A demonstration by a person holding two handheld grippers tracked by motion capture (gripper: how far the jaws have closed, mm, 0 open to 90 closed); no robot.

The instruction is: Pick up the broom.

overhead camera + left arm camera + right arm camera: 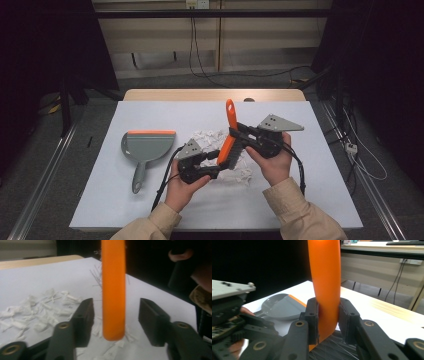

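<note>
A hand brush (230, 131) with an orange back and handle and dark bristles is held tilted above a heap of white paper scraps (210, 137). My right gripper (236, 134) is shut on its handle (325, 285), the pads pressed on both sides, with bristles (332, 347) below. My left gripper (219, 163) straddles the brush's lower end (113, 290); its jaws stand a little off on both sides, so it is open. Scraps (45, 310) lie on the table beyond the left jaw.
A grey dustpan (146, 150) with an orange lip lies flat to the left of the scraps, handle toward the person; it also appears as the dustpan (279, 306) behind the right jaws. A white sheet (150, 205) covers the table. Floor rails and cables surround it.
</note>
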